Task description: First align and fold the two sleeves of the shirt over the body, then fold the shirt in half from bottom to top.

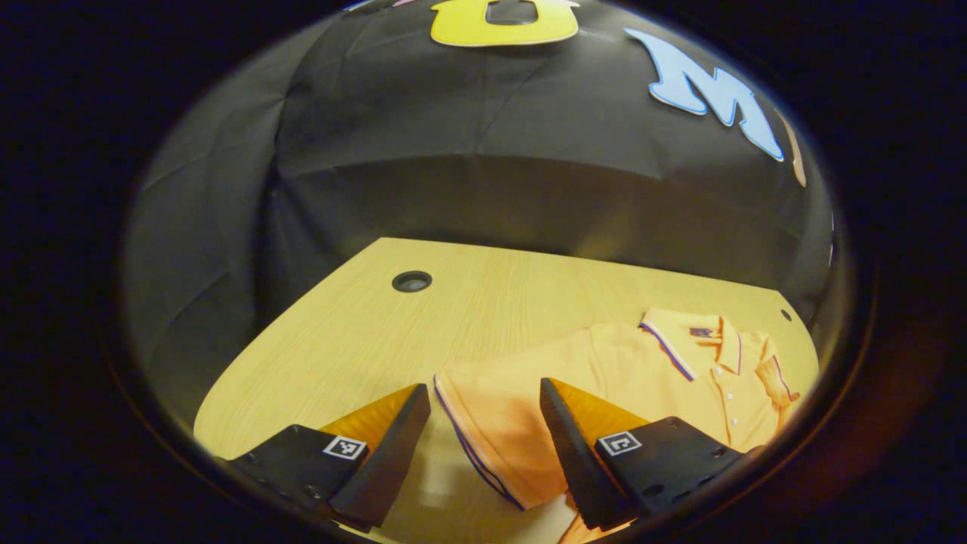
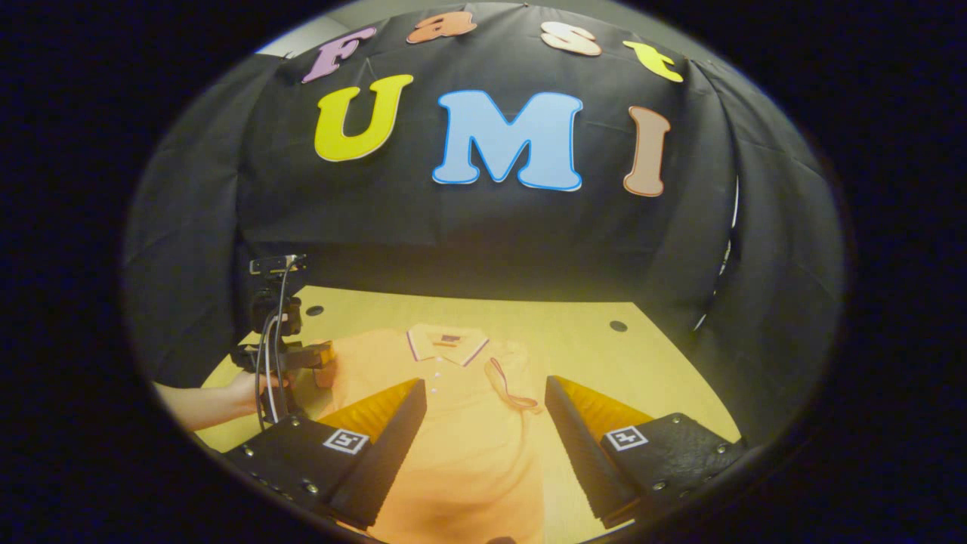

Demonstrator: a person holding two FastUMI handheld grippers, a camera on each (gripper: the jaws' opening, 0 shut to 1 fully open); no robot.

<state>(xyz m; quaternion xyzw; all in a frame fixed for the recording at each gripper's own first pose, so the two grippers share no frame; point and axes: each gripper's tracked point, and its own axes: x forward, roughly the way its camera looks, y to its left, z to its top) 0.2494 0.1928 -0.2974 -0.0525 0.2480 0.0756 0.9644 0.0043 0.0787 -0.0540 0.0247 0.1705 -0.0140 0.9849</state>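
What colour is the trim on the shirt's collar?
The collar is orange like the shirt, edged with a dark and white stripe; clearest in the left gripper view.

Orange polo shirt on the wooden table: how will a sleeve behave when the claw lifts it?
The orange polo shirt looks like thin knit lying flat, so it will probably drape limply. One sleeve already lies folded over the body, so cloth seems to stay put. On the smooth light wooden table, a pushed edge may slide or bunch.
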